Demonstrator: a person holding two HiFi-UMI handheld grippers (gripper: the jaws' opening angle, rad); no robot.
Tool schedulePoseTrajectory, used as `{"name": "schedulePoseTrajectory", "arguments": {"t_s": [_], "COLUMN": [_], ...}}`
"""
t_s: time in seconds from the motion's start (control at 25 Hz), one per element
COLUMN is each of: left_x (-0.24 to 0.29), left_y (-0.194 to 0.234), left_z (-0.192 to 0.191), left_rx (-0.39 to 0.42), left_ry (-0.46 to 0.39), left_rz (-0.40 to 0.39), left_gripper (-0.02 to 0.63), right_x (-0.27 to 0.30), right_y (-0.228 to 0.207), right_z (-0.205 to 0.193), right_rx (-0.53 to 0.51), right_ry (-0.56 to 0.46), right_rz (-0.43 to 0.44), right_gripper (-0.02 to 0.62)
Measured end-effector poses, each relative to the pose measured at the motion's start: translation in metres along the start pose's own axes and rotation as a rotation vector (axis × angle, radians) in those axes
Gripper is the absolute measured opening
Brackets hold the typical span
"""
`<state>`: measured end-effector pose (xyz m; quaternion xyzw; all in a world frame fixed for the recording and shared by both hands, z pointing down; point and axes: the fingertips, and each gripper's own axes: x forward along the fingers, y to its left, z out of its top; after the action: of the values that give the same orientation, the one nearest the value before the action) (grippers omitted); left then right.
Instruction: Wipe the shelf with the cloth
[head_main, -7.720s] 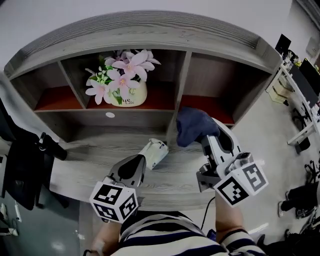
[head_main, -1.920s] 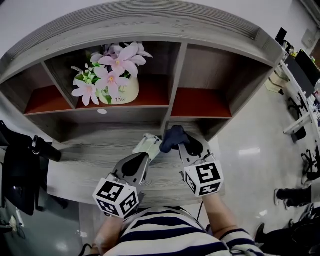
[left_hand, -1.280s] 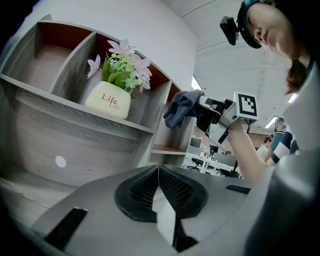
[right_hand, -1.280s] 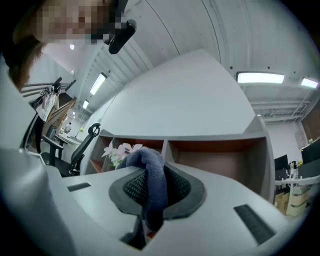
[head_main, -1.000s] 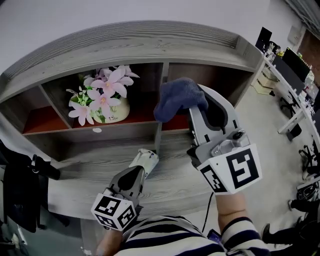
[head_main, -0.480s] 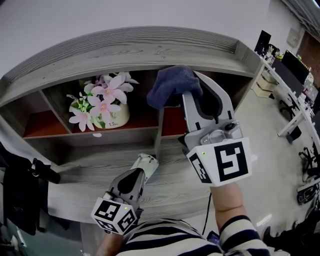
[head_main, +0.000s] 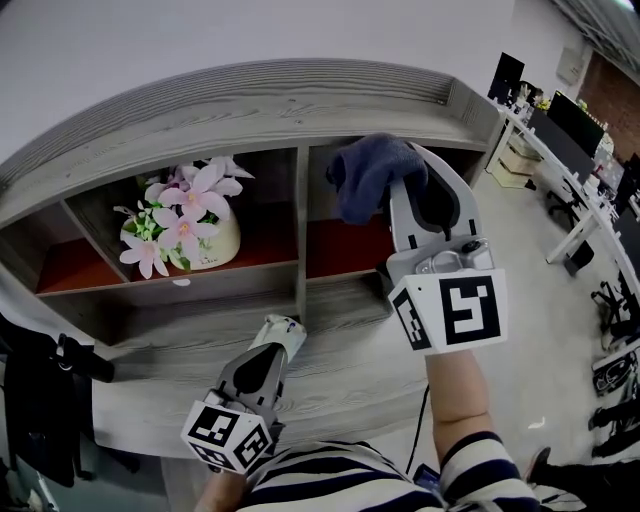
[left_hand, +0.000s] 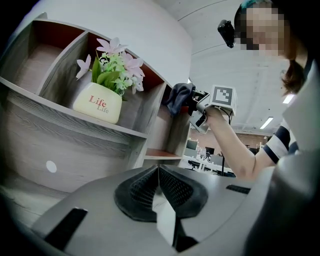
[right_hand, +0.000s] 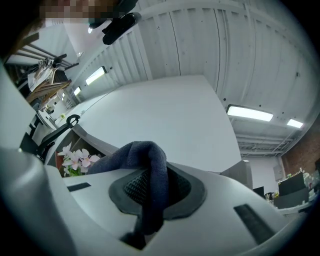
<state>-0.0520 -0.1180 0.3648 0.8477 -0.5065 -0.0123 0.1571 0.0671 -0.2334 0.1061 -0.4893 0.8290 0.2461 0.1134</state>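
The dark blue cloth (head_main: 372, 172) was bunched in the right gripper (head_main: 398, 182), whose jaws were clamped on a fold of it. In the right gripper view the cloth (right_hand: 145, 172) ran down between the ribbed pads (right_hand: 131, 189) and arched up over them. It was held up in front of the right compartment of the grey wood-grain shelf (head_main: 250, 95), level with the front edge of the top board and near that board's right end. Whether it touched the wood could not be told.

The left gripper (head_main: 281, 330) was low over the broad bottom ledge, close to the foot of the divider between the middle and right compartments. In the left gripper view its jaws were pressed together with nothing between them (left_hand: 158, 175).

A cream flower pot (head_main: 212, 243) printed "Life" (left_hand: 98, 102) stood in the left half of the middle compartment, filled with pink flowers (head_main: 186, 204). Beyond the shelf's right end, office desks with monitors (head_main: 565, 118) stood well apart. The person's striped shirt (head_main: 330, 482) filled the bottom edge.
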Motion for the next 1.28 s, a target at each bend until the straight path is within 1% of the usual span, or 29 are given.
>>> {"name": "schedulePoseTrajectory", "arguments": {"t_s": [0.44,0.56,0.88,1.04,1.16,1.28], "left_x": [0.016,0.02,0.025,0.029,0.031,0.033], "left_y": [-0.016,-0.02,-0.026,-0.028,-0.029,-0.029], "left_z": [-0.005,-0.005,-0.008,-0.01,-0.011,-0.012], "left_rx": [0.005,0.015,0.018,0.014,0.019,0.019], "left_ry": [0.025,0.028,0.04,0.046,0.049,0.049], "left_rz": [-0.06,-0.075,-0.094,-0.098,-0.104,-0.102], "left_gripper": [0.021,0.021,0.021,0.021,0.021,0.021], "right_x": [-0.022,-0.027,-0.035,-0.038,-0.041,-0.048], "right_y": [-0.067,-0.083,-0.116,-0.124,-0.119,-0.115], "right_z": [-0.018,-0.023,-0.038,-0.041,-0.037,-0.027], "right_rx": [-0.069,-0.071,-0.082,-0.057,-0.038,0.004], "right_ry": [0.066,0.086,0.133,0.141,0.139,0.11], "right_rz": [-0.154,-0.196,-0.265,-0.269,-0.246,-0.218], "right_gripper": [0.054,0.055,0.054,0.055,0.055,0.055]}}
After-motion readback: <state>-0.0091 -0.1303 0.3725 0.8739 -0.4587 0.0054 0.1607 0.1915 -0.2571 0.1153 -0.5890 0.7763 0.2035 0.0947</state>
